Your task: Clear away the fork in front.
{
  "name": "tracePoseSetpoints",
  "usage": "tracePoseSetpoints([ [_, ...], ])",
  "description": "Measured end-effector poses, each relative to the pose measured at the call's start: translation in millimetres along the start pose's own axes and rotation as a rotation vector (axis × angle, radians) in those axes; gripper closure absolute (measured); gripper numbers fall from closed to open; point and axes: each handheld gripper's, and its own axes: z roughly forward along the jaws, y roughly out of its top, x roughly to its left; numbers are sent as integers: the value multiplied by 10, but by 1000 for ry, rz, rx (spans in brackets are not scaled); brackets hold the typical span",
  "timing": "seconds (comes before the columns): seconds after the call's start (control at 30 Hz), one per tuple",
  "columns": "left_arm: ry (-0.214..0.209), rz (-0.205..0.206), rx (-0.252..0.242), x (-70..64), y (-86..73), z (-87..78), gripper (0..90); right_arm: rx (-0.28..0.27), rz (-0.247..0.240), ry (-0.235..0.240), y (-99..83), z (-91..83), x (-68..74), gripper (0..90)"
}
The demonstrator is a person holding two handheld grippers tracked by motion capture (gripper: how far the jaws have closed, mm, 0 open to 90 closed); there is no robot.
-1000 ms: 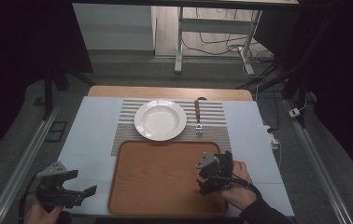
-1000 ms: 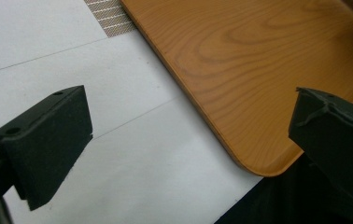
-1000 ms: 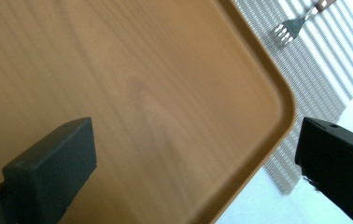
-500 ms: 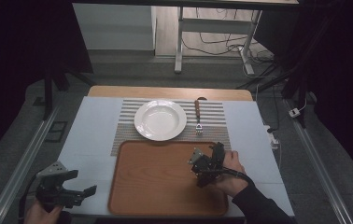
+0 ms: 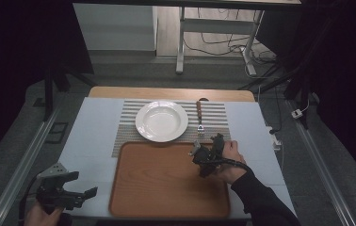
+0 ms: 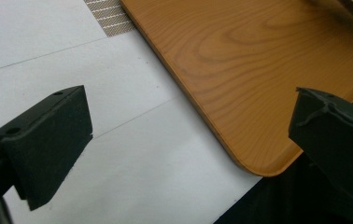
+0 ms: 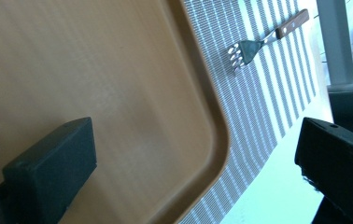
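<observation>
The right claw [image 5: 203, 154] hangs over the far right corner of the wooden tray [image 5: 166, 183], its jaws wide apart and holding nothing. In the right gripper view the two black jaws stand on either side of the tray's rounded corner [image 7: 214, 140], and beyond that corner lies the fork [image 7: 258, 43] — tines toward the tray, wooden handle pointing away. The fork rests flat on the striped mat [image 5: 214, 115], near the claw but not touching it.

From above, the fork [image 5: 198, 117] lies just beside the white plate [image 5: 162, 121], on the plate's right, both on the mat at the far side of the tray. The plate sits upright and close to the tray's far edge.

The left claw [image 5: 79, 195] is well apart from all this, low at the near left corner of the worktop [image 5: 91, 141]. Its jaws are also wide and empty. In the left gripper view they frame the pale surface of the worktop [image 6: 132, 154] and the near left corner of the tray [image 6: 258, 93] — the tray's edge runs diagonally between them, with a scrap of the mat [image 6: 111, 16] at the top.
</observation>
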Motion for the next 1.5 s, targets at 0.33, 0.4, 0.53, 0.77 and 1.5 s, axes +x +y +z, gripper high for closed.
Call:
tracePoseSetpoints([
  [0.33, -5, 3, 2, 1, 1, 2, 0, 20, -86, -60, 119, 199, -173, 38],
  [0.4, -4, 3, 2, 0, 1, 2, 0, 19, -80, -60, 129, 216, -191, 42],
  [0.53, -6, 4, 3, 0, 1, 2, 0, 28, -84, -70, 177, 284, -310, 83],
  [0.77, -10, 5, 4, 0, 1, 5, 0, 39, -106, -91, 247, 394, -429, 158],
  [1.5, -12, 7, 6, 2, 1, 5, 0, 92, -153, -37, 392, 790, -508, 375],
])
